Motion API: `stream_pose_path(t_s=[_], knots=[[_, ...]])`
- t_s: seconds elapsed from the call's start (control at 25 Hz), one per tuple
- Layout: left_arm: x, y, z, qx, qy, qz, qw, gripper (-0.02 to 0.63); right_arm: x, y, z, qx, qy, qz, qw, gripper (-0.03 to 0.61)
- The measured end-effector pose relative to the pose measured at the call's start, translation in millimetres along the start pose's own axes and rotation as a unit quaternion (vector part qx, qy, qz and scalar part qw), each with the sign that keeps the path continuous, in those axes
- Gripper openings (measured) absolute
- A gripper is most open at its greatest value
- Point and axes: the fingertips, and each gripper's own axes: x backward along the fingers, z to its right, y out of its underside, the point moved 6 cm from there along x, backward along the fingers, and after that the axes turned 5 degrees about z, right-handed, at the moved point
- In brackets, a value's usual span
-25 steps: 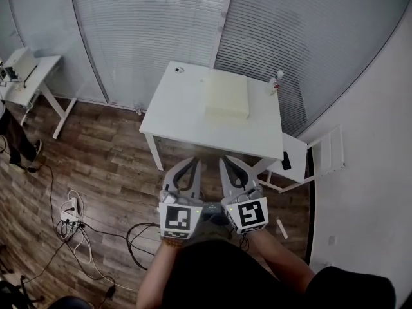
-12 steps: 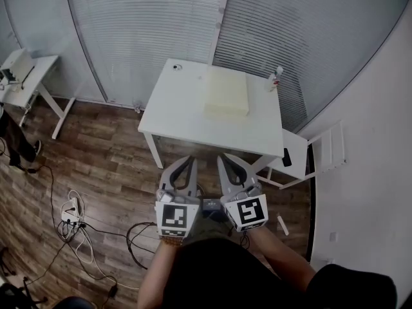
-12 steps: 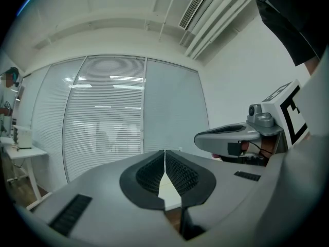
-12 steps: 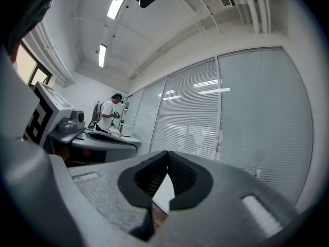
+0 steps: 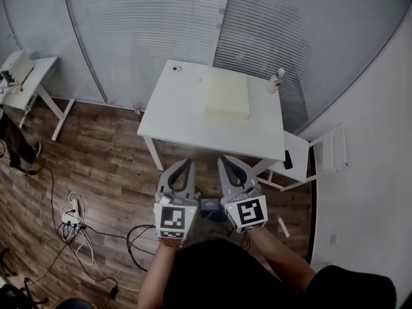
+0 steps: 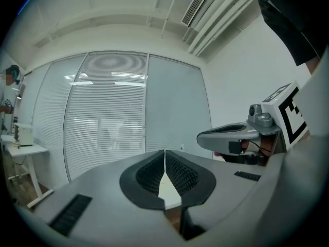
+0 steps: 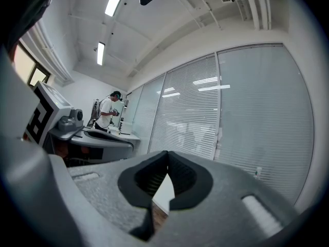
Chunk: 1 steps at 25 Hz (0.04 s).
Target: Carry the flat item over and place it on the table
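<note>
A pale cream flat slab (image 5: 227,93) lies on the white table (image 5: 180,114), toward its far right part. My left gripper (image 5: 186,163) and right gripper (image 5: 223,161) hang side by side over the wooden floor, short of the table's near edge. Both point level toward the table. Both are shut, with nothing between their jaws. In the left gripper view the left gripper (image 6: 164,152) has its black pads meeting, and the right gripper's body shows at the right. In the right gripper view the right gripper (image 7: 167,153) is likewise shut, with the table's white top seen behind the pads.
A small bottle (image 5: 277,79) stands at the table's far right corner. A white folding chair (image 5: 301,161) with a dark phone on it stands right of the table. Cables and a power strip (image 5: 72,212) lie on the floor at left. Another white desk (image 5: 26,82) is far left. Blinds cover the glass wall behind.
Both grippers have drifted slightly toward the table and the view has shifted a little; the slab has not moved.
</note>
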Motion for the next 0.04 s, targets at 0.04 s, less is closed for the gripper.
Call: stream_pose_path(t_s=[0.04], knots=[[-1.7, 0.5, -0.7, 0.001, 0.0, -0.001, 1.0, 0.006, -1.9, 0.1, 1.4, 0.0, -0.001, 0.0, 1.0, -0.003]])
